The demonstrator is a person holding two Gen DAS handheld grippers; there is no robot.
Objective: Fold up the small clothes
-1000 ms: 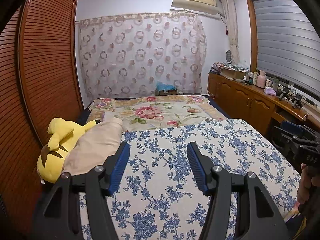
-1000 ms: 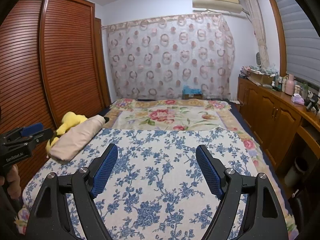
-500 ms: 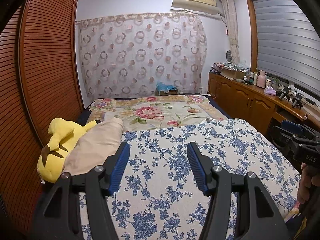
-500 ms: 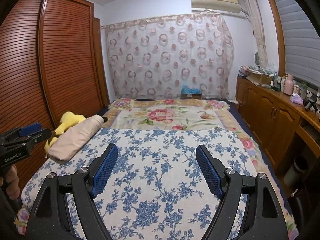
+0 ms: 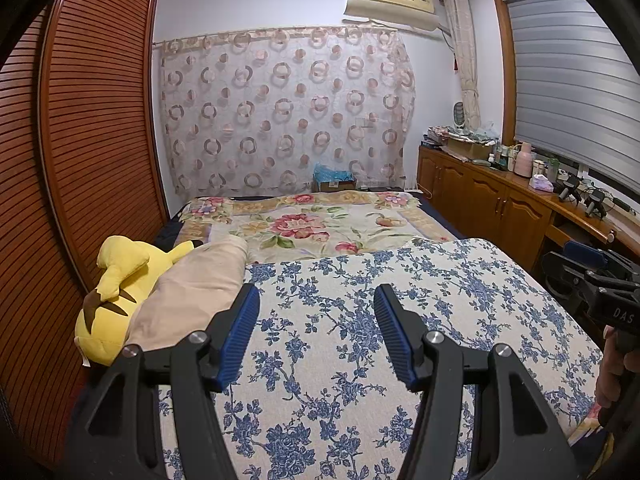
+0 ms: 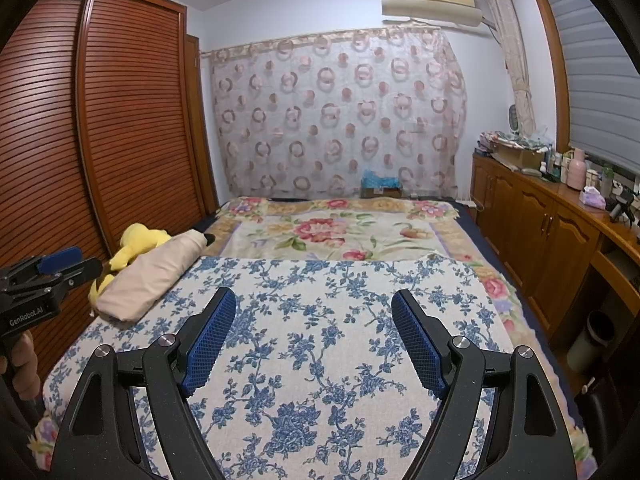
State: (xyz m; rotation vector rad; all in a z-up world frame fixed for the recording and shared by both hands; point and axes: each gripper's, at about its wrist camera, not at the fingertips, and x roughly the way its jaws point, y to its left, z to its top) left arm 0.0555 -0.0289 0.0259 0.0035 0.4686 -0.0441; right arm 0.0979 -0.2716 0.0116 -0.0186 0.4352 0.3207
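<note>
No small garment shows in either view. My left gripper is open and empty, held above a blue-flowered cloth spread on the bed. My right gripper is also open and empty above the same cloth. The right gripper shows at the right edge of the left wrist view. The left gripper shows at the left edge of the right wrist view.
A beige pillow and a yellow plush toy lie at the bed's left edge by the wooden wardrobe. A pink-flowered blanket covers the far bed. Wooden cabinets with clutter line the right wall.
Both grippers stay open and nearly still. The right gripper has drifted slightly, shifting its view a little.
</note>
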